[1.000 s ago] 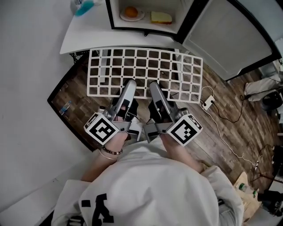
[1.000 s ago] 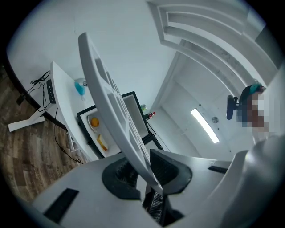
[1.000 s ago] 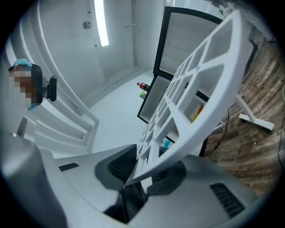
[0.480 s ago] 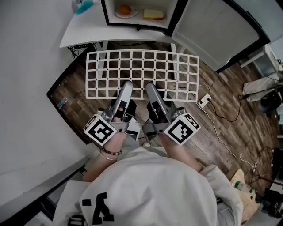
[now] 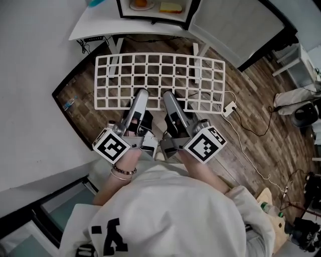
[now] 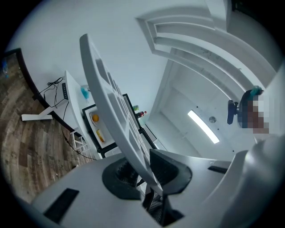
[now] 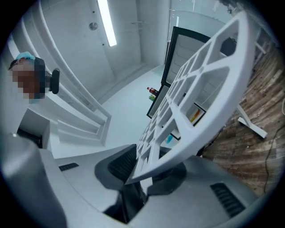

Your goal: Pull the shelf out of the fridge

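Since a second ago, the white plastic lattice shelf (image 5: 157,76) has drawn farther from the small black-framed open fridge (image 5: 155,11), which now sits at the top edge of the head view. The shelf is fully out, held over the brown wood-plank floor (image 5: 261,130). The left gripper (image 5: 141,94) and right gripper (image 5: 167,95), side by side, each clamp the shelf's near edge.
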`<action>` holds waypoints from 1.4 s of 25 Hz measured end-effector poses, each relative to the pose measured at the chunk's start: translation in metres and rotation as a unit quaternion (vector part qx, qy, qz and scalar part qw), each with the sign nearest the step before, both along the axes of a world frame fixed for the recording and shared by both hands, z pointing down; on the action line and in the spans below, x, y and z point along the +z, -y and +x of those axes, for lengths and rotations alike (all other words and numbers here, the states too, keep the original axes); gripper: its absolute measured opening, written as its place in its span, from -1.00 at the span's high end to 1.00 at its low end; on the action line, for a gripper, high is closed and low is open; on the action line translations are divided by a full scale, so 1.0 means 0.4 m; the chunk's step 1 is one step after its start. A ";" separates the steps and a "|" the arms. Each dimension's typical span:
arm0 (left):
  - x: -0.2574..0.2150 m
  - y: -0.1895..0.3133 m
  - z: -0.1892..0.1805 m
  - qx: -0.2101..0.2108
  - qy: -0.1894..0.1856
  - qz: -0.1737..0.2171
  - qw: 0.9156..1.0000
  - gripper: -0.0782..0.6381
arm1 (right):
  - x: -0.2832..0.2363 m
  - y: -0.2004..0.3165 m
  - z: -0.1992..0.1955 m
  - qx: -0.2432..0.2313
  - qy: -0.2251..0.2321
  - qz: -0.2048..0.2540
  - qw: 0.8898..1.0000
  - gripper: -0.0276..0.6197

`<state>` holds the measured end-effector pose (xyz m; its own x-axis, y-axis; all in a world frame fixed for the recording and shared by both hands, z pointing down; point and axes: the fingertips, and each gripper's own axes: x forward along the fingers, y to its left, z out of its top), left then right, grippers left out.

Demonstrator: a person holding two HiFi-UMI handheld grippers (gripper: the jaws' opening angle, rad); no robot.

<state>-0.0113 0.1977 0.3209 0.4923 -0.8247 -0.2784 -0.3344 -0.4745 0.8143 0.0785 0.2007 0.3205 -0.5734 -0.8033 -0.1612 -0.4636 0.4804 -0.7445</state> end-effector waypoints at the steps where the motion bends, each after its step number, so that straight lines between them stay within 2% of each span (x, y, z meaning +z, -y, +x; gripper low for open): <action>1: 0.000 -0.012 0.002 -0.002 0.000 0.000 1.000 0.60 | 0.001 -0.010 0.002 -0.002 0.001 -0.001 1.000 0.63; 7: 0.007 -0.076 -0.003 -0.011 0.006 -0.001 1.000 0.60 | 0.012 -0.068 -0.004 -0.012 0.007 -0.004 1.000 0.63; 10: 0.004 -0.088 -0.005 -0.007 -0.004 -0.001 1.000 0.60 | 0.011 -0.081 -0.009 -0.010 0.006 -0.004 1.000 0.63; 20: -0.001 -0.097 -0.008 0.004 0.006 0.001 1.000 0.60 | 0.002 -0.094 -0.009 0.006 -0.001 0.004 1.000 0.62; 26: -0.014 -0.102 -0.013 0.004 -0.008 0.006 1.000 0.60 | -0.017 -0.102 -0.017 0.007 -0.022 0.023 0.999 0.61; 35: 0.001 -0.108 -0.018 -0.003 -0.007 0.001 1.000 0.60 | -0.002 -0.105 -0.020 -0.001 -0.019 0.014 1.000 0.61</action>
<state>-0.0183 0.2410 0.3214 0.4834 -0.8272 -0.2864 -0.3261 -0.4738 0.8181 0.0706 0.2428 0.3197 -0.5805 -0.7978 -0.1627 -0.4900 0.5019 -0.7127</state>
